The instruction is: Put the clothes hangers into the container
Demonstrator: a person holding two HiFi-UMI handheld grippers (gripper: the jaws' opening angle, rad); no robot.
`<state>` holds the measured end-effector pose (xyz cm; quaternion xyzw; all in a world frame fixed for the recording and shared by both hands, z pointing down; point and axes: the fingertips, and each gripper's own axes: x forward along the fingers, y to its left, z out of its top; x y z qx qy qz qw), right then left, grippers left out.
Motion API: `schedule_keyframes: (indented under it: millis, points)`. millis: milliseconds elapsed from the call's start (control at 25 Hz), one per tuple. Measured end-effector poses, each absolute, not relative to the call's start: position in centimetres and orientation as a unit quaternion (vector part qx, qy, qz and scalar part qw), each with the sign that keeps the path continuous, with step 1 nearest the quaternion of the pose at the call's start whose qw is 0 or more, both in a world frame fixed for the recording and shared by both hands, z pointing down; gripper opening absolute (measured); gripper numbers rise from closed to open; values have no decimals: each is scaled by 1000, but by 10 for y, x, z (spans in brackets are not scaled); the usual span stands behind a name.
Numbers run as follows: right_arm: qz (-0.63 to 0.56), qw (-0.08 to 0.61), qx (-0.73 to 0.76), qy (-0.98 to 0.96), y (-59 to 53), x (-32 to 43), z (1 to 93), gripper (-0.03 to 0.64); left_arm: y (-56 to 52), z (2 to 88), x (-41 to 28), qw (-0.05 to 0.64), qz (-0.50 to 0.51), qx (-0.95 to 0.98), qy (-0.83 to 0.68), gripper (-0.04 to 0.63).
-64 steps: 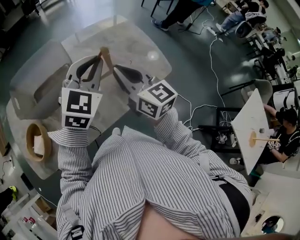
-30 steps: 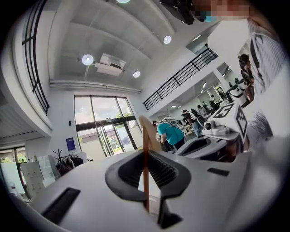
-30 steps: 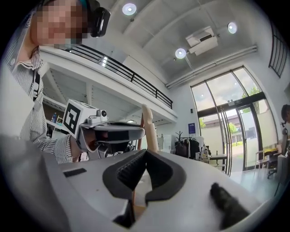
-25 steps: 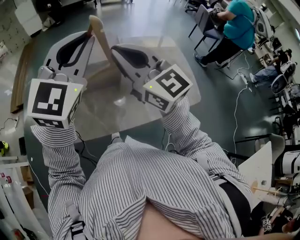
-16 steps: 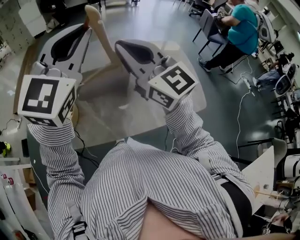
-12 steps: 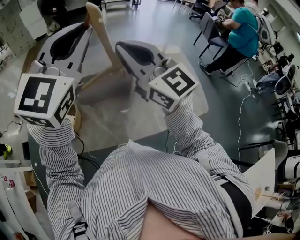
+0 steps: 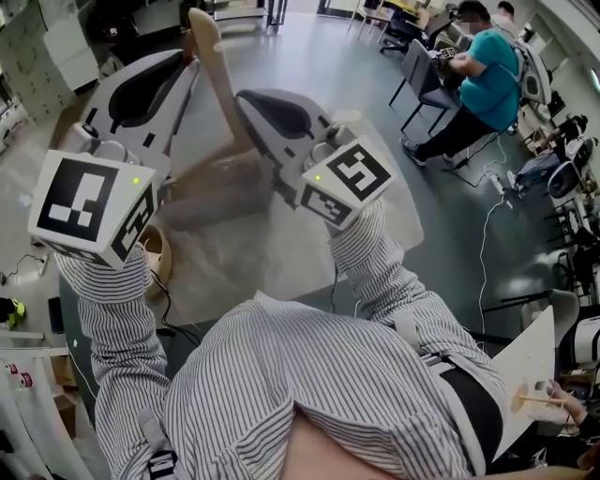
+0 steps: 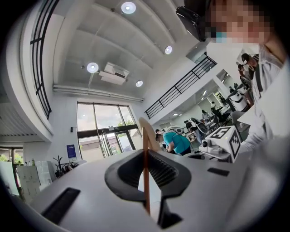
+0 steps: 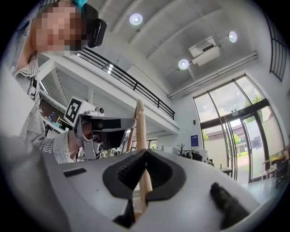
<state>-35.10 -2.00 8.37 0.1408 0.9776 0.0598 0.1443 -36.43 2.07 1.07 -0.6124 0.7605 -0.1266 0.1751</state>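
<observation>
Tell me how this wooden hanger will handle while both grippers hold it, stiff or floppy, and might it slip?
Probably stiff: the wooden hanger shows a straight, unbent arm with the left gripper and right gripper both shut on it. Likely light, since two narrow pinches carry it. It may pivot or slip; the wood looks smooth.

A pale table (image 7: 281,258) with rounded corners stands on the grey floor (image 7: 441,234). At the far right, a person in a teal shirt (image 7: 473,82) sits leaning forward, with a dark chair (image 7: 419,75) just to the left. White cables (image 7: 484,225) trail over the floor on the right. A white tabletop (image 7: 525,375) juts in at the near right. Tall windows (image 8: 102,131) fill the far wall. Above them are round ceiling lights (image 8: 128,7), a ceiling air unit (image 8: 113,72) and a balcony railing (image 8: 181,84).
</observation>
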Motion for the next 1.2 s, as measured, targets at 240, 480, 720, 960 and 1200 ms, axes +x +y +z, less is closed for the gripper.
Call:
schedule_keyframes:
  millis: [240, 480, 720, 960, 1200]
  points:
    - [54, 127, 134, 981, -27, -367, 99, 15, 11, 25, -381, 167, -129, -608, 766, 32]
    - [36, 96, 126, 987, -37, -381, 128, 15, 0, 59, -402, 135, -126, -617, 765, 32]
    - [27, 52, 121, 991, -42, -386, 163, 15, -10, 95, -415, 115, -131, -620, 765, 32]
    - [6, 34, 106, 994, -53, -391, 190, 15, -21, 135, -433, 90, -141, -626, 762, 32]
    - [-19, -8, 78, 997, -67, -386, 223, 15, -22, 169, -446, 63, -160, -621, 765, 32]
